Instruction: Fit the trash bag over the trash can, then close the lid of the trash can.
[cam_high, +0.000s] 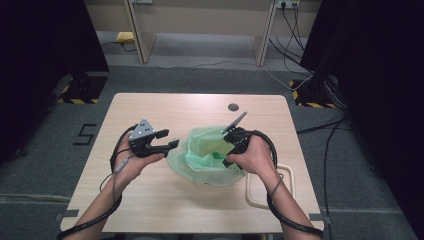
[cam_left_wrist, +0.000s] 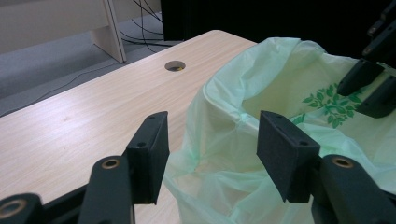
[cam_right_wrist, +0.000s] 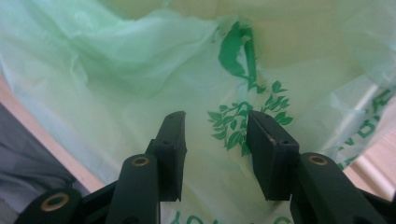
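Both grippers spread, gripping nothing — left gripper (cam_high: 169, 140) just off the near-left rim of the green bag (cam_high: 200, 150) mid-table (cam_high: 150, 110), right gripper (cam_high: 229, 159) nearer, jaws dipping inside the mouth (probably clear of the film) — rim lies straight ahead.

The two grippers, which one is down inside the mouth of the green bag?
The right gripper: its open jaws point down into the green bag beside the printed leaves. The left gripper hangs outside the bag's rim, open.
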